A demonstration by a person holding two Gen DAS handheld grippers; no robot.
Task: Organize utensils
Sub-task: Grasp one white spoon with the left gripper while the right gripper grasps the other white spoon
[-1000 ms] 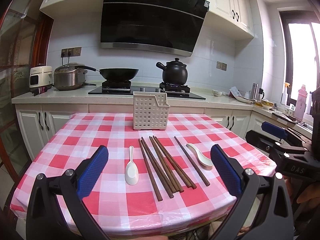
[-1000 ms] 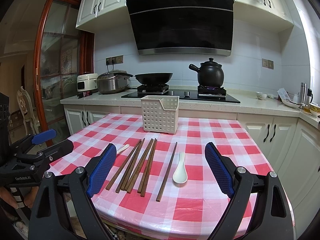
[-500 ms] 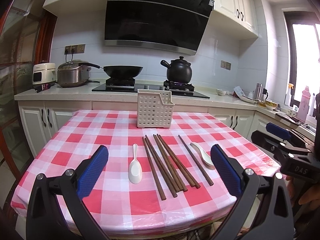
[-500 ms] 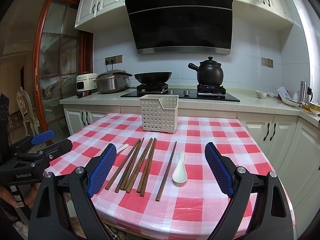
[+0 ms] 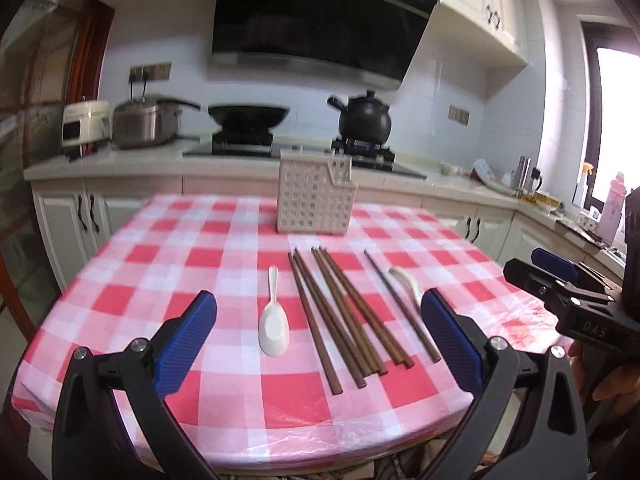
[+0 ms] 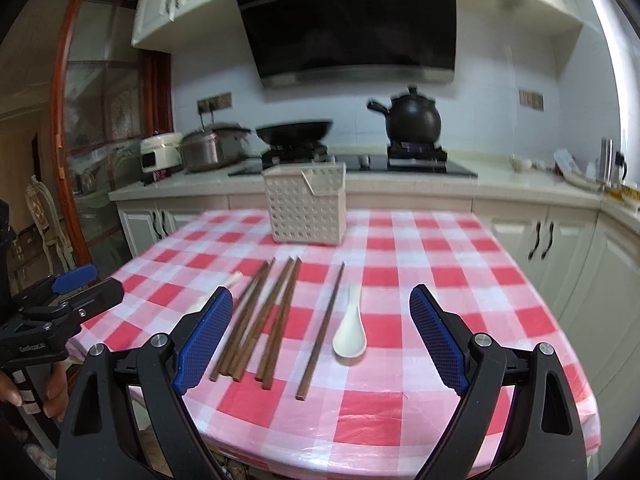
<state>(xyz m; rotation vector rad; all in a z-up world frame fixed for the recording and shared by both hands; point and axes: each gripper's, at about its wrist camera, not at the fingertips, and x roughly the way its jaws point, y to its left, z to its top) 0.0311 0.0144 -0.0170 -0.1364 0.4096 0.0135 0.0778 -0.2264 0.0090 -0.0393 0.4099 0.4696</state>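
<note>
On the red-and-white checked table [image 5: 168,264], dark wooden chopsticks [image 5: 336,312] and two white ceramic spoons [image 5: 273,322] [image 6: 350,330] lie before the white perforated plastic caddy [image 5: 316,196]. Sticks look light, stiff and rolly, spoons slick, probably chippy, so I'd pinch mid-handle. Left gripper [image 5: 318,344] and right gripper [image 6: 320,338] both have jaws wide, empty. Kitchen counters behind.

Brown chopsticks [image 5: 340,312] flat between two white spoons [image 5: 273,322], white basket [image 5: 316,196] upright behind

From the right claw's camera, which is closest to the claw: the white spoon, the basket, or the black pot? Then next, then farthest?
1. White spoon: on the tablecloth, just ahead of the right gripper.
2. White basket: at the table's far edge.
3. Black pot: on the stove behind the table.
</note>
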